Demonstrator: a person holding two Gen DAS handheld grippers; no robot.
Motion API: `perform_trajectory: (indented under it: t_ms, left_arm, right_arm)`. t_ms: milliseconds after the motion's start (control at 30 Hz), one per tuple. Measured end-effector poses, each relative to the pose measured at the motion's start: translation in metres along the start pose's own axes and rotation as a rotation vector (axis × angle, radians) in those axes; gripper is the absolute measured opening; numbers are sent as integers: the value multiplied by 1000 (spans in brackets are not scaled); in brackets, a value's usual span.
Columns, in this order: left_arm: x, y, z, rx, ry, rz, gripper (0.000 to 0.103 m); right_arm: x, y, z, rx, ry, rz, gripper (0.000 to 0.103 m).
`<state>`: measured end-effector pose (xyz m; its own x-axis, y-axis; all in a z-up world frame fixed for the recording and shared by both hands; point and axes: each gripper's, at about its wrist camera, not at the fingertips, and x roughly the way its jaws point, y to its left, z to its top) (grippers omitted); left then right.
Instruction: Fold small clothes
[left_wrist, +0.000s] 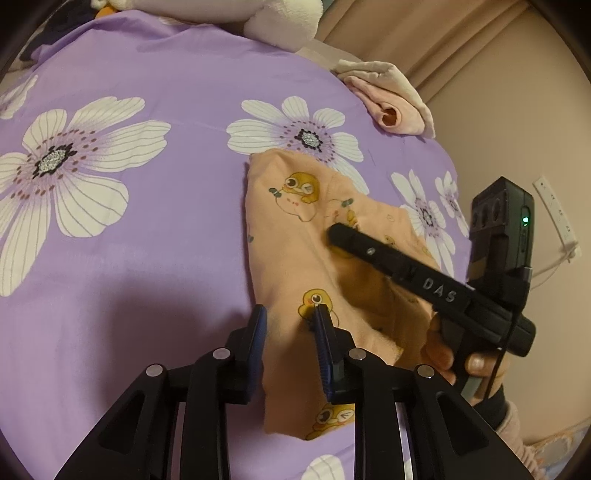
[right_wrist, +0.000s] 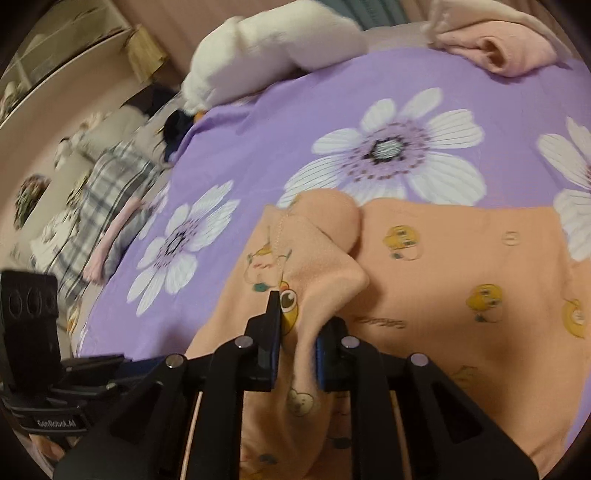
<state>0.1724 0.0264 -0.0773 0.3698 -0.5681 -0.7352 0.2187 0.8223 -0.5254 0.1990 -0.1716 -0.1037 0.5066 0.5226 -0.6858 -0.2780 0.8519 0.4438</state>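
Note:
A small peach garment with yellow duck prints lies on the purple flowered bedsheet. My left gripper is open, its jaws straddling the garment's left edge near a duck print. My right gripper reaches in from the right over the garment's middle. In the right wrist view the right gripper holds a raised fold of the peach garment between its narrow jaws. The left gripper's body shows at the lower left there.
A folded pink and cream cloth lies at the bed's far right edge, also seen in the right wrist view. A white plush toy lies at the bed's head. Plaid clothing lies off the bed's left side. A wall is beyond.

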Motion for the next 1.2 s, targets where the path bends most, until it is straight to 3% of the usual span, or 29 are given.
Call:
perform_trajectory:
  t_ms: [233, 400, 633, 1000, 1200]
  left_arm:
    - [-1, 3, -1, -7, 4, -6, 23]
    - [-2, 4, -1, -12, 2, -3, 23]
    - [-12, 2, 1, -14, -10, 0, 23]
    - [0, -37, 4, 63, 4, -31, 23]
    - [20, -77, 6, 152, 12, -59, 23]
  right_arm:
    - [22, -18, -1, 122, 62, 42, 26]
    - [19, -21, -4, 146, 41, 75, 13]
    - [-31, -7, 9, 120, -118, 147, 12]
    - [-103, -46, 20, 115, -184, 1, 12]
    - [-106, -85, 5, 175, -149, -82, 13]
